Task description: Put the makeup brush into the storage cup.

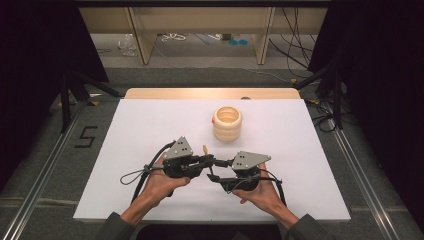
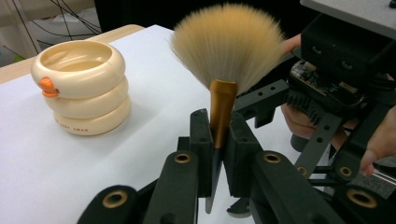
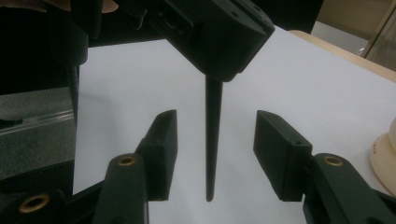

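Observation:
A makeup brush with a fan of tan bristles point(image 2: 229, 42), a gold ferrule and a thin black tapered handle point(image 3: 213, 140) stands upright in my left gripper point(image 2: 218, 135), which is shut on the ferrule. From above, the left gripper point(image 1: 210, 159) and right gripper point(image 1: 216, 171) meet tip to tip near the table's front. My right gripper point(image 3: 215, 119) is open. Its two pads stand on either side of the handle's lower end, a clear gap on each side. A cream ribbed cup point(image 1: 227, 122) with an orange duck beak stands beyond them.
The white table mat point(image 1: 150, 125) stretches wide to the left and right of both hands. The cream cup point(image 2: 81, 86) is the one other object on it, a short way behind the grippers. A wooden table edge point(image 1: 210, 93) runs along the back.

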### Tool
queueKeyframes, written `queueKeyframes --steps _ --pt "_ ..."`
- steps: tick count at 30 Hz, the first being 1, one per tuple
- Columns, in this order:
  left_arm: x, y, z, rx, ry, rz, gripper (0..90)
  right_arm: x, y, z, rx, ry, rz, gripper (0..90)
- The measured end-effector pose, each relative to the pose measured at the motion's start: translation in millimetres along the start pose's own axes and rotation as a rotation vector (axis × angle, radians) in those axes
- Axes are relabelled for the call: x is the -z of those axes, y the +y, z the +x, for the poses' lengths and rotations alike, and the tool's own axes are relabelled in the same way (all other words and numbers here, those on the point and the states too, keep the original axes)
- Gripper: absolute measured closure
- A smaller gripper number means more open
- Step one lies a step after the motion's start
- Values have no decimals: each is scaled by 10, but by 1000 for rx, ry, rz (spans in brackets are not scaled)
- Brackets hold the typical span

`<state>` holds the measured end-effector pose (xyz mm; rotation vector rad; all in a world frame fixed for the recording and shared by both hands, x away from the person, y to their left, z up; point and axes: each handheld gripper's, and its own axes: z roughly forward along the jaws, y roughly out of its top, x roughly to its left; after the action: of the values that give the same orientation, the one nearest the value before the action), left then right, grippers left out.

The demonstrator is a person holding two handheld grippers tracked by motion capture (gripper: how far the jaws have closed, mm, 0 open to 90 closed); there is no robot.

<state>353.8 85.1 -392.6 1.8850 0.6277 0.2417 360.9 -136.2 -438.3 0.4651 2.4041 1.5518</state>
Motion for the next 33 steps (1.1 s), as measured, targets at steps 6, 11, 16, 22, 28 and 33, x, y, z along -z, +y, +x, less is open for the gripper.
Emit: queueKeyframes --steps 6,11,16,22,28,33 --pt "-22 4 -20 5 -7 4 832 -13 -2 -3 -1 2 -10 586" --pt "-32 8 -21 -12 -8 11 832 -23 1 -9 -5 17 -15 646" --pt "-48 6 -26 -19 -8 25 832 -36 3 -8 -7 30 -21 703" --pt "-59 5 -37 -20 -16 30 832 -44 3 -7 -9 50 -30 791" --pt "-61 4 -41 -28 -22 29 832 -38 -2 -26 -20 64 -33 838" --pt "-51 9 -37 -8 -33 21 823 -24 3 -31 -26 72 -31 840"
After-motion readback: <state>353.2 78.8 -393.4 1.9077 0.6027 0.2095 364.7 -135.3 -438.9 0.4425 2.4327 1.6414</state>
